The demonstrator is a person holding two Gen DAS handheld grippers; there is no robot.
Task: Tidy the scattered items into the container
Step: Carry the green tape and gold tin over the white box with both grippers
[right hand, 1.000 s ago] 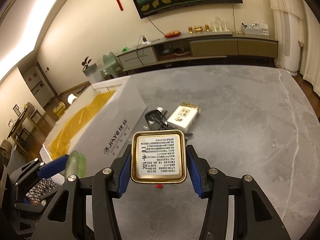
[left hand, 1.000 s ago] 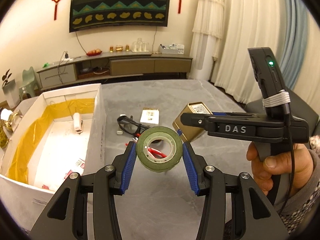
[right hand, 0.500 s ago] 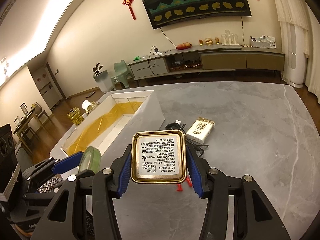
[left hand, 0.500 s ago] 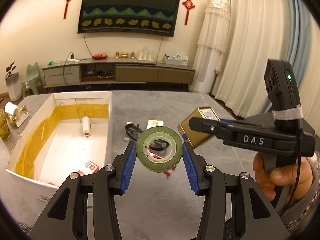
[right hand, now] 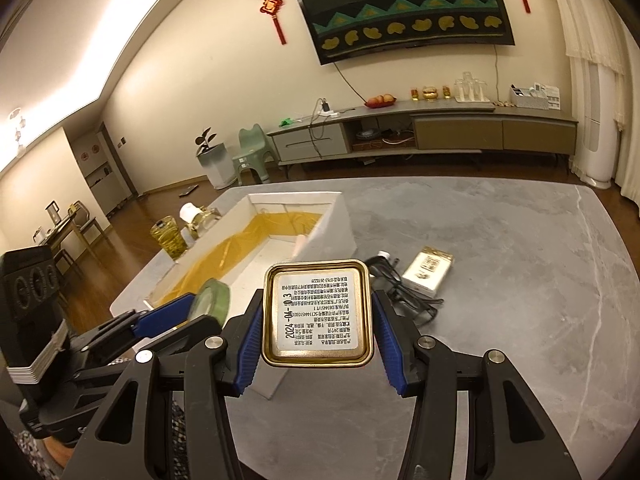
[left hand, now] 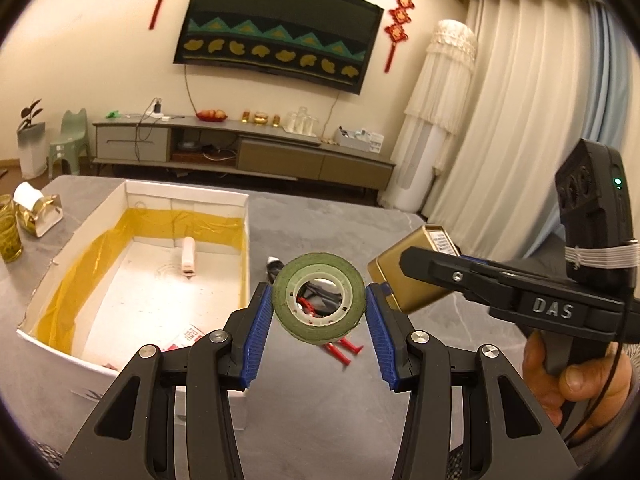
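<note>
My left gripper [left hand: 319,306] is shut on a green tape roll [left hand: 319,304], held in the air just right of the white box [left hand: 246,236] with the yellow lining. My right gripper [right hand: 318,314] is shut on a square gold tin [right hand: 318,314], its printed label facing the camera, above the table by the box's near right corner. In the left wrist view the gold tin [left hand: 412,276] hangs to the right of the tape. On the table lie red clips [left hand: 344,350], a black cable [right hand: 404,292] and a small white and gold packet [right hand: 428,272]. Inside the box are a white stapler-like item [left hand: 188,258] and a red and white packet [left hand: 188,336].
A green glass [right hand: 168,236] and a tape dispenser [left hand: 34,208] stand on the table left of the box. A person's hand [left hand: 576,376] grips the right handle. The grey marble table [right hand: 500,280] stretches right. A TV cabinet lines the far wall.
Both grippers have risen with their loads still held, and both views now tilt up, showing more of the room and the box's inside from higher up.
</note>
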